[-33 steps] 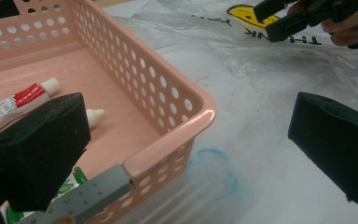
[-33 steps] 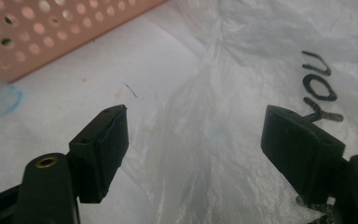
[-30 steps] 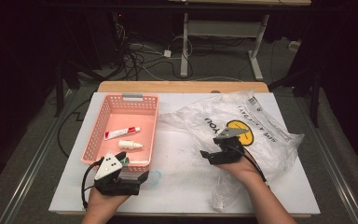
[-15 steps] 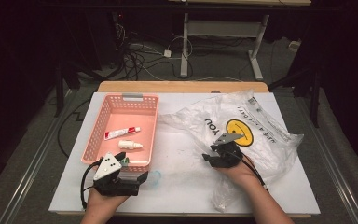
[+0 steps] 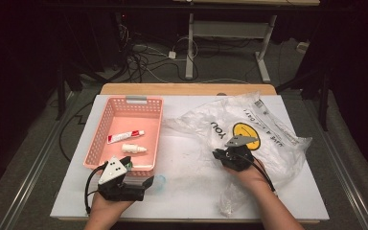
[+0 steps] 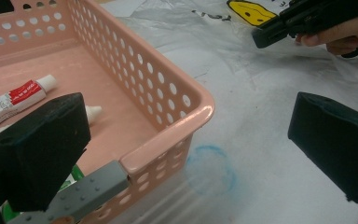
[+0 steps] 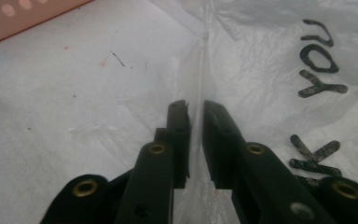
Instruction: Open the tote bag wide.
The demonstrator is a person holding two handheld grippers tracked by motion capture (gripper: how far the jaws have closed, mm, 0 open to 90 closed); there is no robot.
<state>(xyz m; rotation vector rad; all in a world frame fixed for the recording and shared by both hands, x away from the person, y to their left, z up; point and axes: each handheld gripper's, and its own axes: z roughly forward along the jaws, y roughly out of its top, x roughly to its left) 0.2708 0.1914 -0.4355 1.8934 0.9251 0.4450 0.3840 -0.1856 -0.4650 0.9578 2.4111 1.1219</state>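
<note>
Grasp step: right gripper (image 7: 195, 109) jaws have just been closing and are clamped on a bag (image 5: 249, 124) fold, centre-right. Left gripper (image 6: 186, 135) is held apart, lower left. Next: a gentle lift is needed.

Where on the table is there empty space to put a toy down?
The white table is bare between the pink basket and the plastic bag, and along the near edge between the two hands. Inside the basket, the far half is free. The right side is crowded by the bag.
</note>
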